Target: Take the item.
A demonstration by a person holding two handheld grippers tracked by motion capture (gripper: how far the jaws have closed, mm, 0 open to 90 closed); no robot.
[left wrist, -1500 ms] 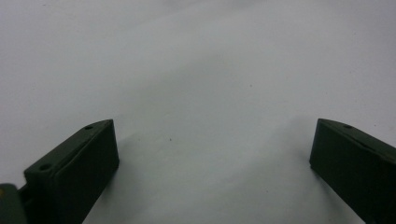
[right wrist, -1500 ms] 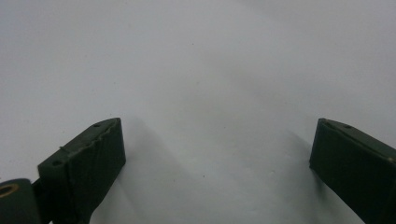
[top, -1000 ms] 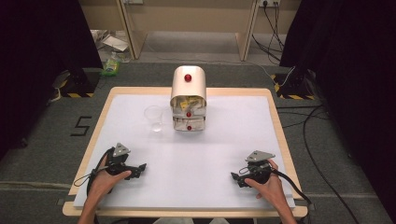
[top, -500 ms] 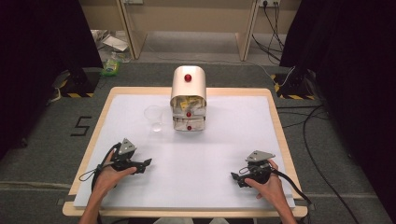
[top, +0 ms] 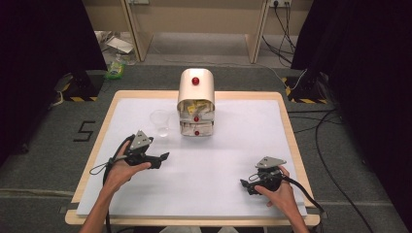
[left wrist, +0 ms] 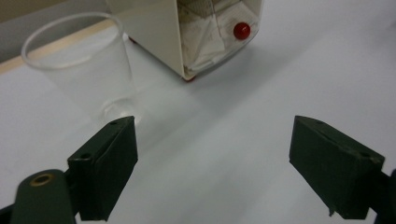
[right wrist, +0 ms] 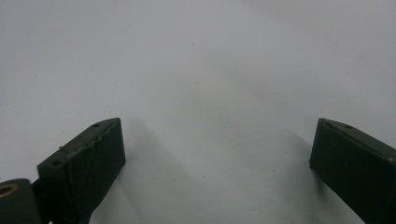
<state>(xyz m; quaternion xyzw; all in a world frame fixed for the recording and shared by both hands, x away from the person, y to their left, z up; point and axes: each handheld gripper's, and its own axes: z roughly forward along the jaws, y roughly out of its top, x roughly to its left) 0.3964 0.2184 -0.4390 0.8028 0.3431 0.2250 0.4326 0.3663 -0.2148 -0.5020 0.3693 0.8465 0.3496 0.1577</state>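
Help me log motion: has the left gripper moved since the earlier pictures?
Yes. The left gripper has moved up the table toward the clear cup.

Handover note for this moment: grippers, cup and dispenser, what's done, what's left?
Left gripper: open, empty, raised off the table, aimed at the cup; jaws just narrowed slightly.
Right gripper: open, empty, low over the mat.
Cup: upright, empty, just left of the dispenser.
Dispenser: packets inside, red knobs.
Done: nothing gripped yet.
Left: probably grasp the cup, then work the dispenser.

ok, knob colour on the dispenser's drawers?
Red knob on the cream dispenser; clearest in the left gripper view.
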